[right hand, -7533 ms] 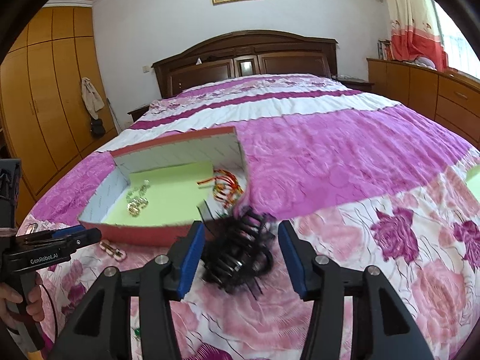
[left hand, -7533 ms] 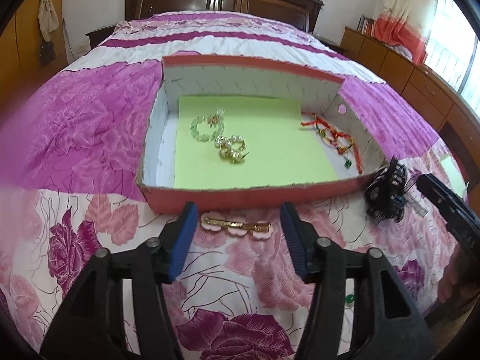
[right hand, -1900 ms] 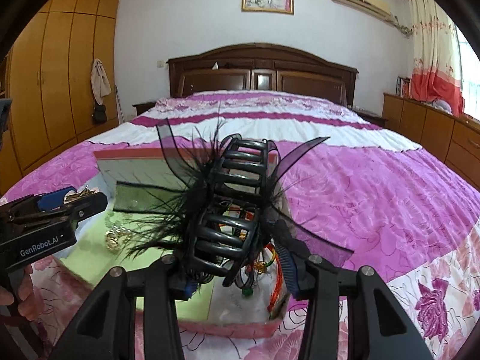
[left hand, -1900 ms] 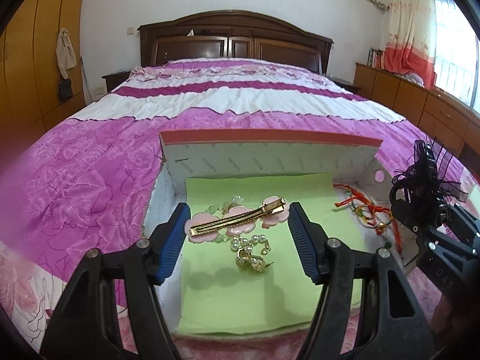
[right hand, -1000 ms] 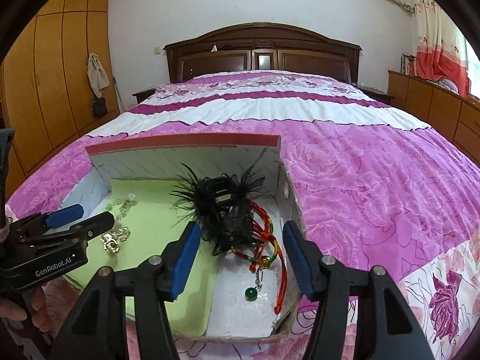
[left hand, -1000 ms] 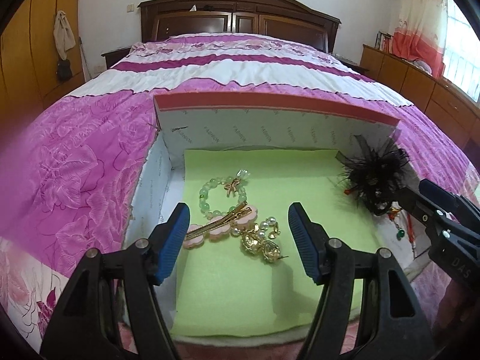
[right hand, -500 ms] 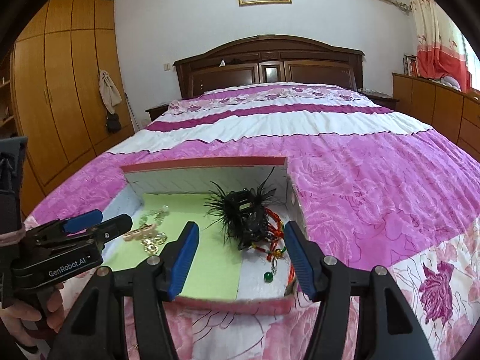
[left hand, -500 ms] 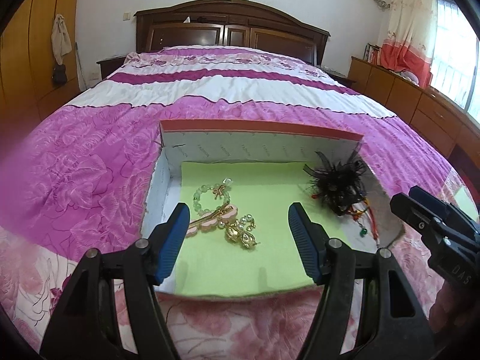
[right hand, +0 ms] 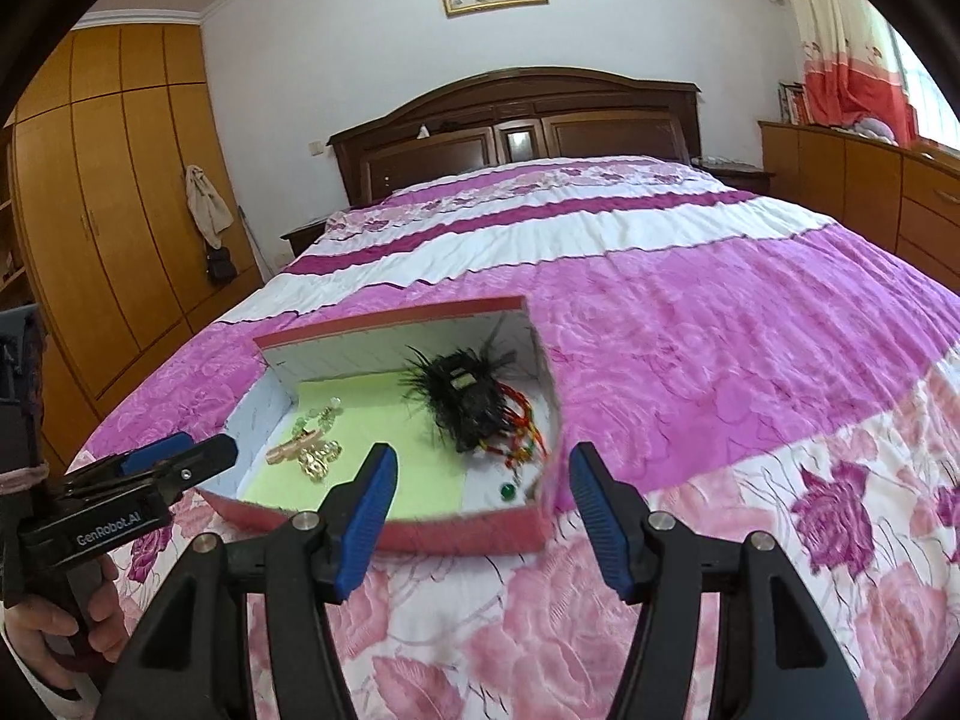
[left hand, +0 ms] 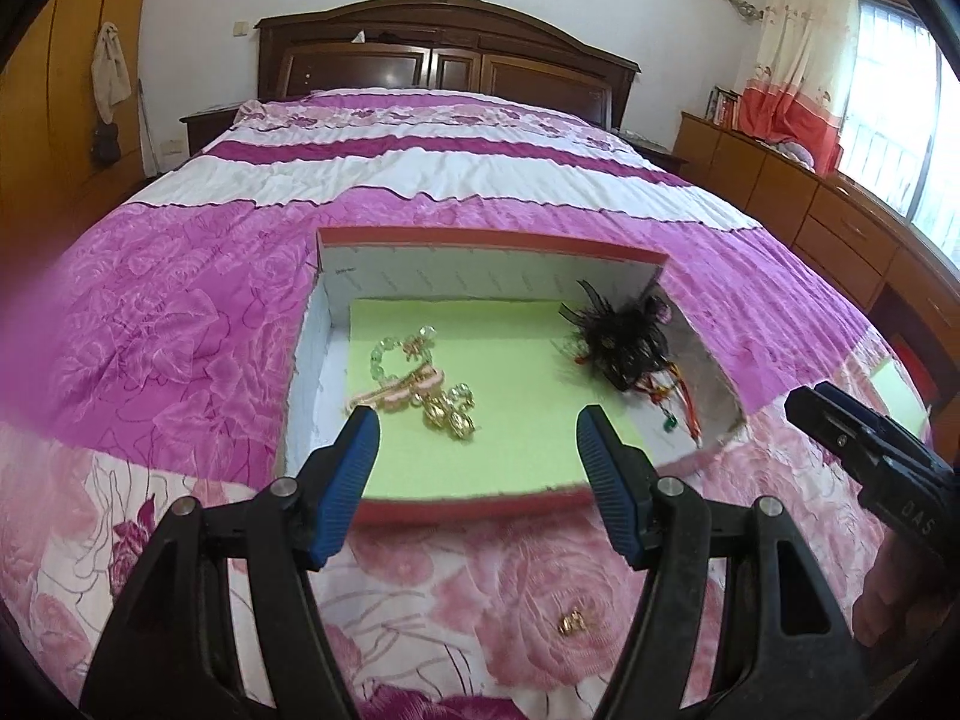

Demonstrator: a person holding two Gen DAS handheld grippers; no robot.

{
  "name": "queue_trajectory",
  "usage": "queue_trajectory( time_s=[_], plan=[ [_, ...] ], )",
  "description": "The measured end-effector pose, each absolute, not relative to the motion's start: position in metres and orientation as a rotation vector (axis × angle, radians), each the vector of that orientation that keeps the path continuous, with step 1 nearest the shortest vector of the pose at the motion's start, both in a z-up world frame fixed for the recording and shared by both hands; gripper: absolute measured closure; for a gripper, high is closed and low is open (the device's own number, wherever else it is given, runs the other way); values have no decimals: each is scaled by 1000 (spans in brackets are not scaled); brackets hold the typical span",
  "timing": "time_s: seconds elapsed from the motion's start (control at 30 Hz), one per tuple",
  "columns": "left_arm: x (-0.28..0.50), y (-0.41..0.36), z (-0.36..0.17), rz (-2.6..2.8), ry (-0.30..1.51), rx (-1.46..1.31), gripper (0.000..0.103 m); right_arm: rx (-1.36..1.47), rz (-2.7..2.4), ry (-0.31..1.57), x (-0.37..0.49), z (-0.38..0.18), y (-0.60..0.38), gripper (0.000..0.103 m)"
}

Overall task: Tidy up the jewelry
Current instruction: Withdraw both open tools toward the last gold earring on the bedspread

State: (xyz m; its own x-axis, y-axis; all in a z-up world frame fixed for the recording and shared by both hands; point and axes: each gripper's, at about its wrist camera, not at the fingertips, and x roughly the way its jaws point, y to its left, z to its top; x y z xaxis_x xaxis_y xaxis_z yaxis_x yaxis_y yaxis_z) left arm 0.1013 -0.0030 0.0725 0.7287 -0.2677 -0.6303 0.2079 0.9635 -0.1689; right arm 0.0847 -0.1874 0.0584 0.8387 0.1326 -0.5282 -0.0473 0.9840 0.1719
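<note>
A red box [left hand: 480, 504] [right hand: 456, 540] with a green liner lies on the bed. Inside lie a green bead bracelet [left hand: 396, 354], a pink and gold hair clip [left hand: 399, 390] [right hand: 294, 447], gold pearl earrings [left hand: 450, 414], a black feathered claw clip [left hand: 624, 342] [right hand: 468, 390] and a red cord bracelet [left hand: 678, 396] [right hand: 522, 426]. A small gold piece [left hand: 573, 621] lies on the bedspread in front of the box. My left gripper [left hand: 477, 450] is open and empty above the box's near edge. My right gripper [right hand: 480, 486] is open and empty, also near the front edge.
The pink floral bedspread [left hand: 180, 312] stretches to a dark wooden headboard [left hand: 444, 66]. Wooden drawers [left hand: 840, 228] run along the right wall and wardrobes [right hand: 108, 192] along the left. The right gripper shows in the left wrist view [left hand: 864, 444], the left gripper in the right wrist view [right hand: 150, 468].
Both grippers have let go of their pieces, the hair clip and the black claw clip, which now lie in the box. Both have pulled back toward the box's near edge.
</note>
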Motion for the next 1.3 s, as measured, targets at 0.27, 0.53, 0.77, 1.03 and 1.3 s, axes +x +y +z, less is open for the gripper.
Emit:
queue_trajectory(
  time_s=[0.27, 0.53, 0.77, 1.03, 1.3],
  plan=[
    [88, -13, 63, -303, 763, -80, 42, 195, 49, 609, 63, 46, -211, 40],
    [78, -22, 47, -325, 823, -53, 42, 236, 1, 648, 52, 31, -232, 40],
    [69, -35, 34, -359, 864, 0, 45, 246, -2, 672, 46, 22, -234, 40],
    [65, -52, 19, -426, 926, 68, 78, 258, 7, 696, 43, 12, -233, 40],
    [67, -54, 2, -438, 989, 66, 86, 270, 15, 704, 42, 8, -234, 40]
  ],
)
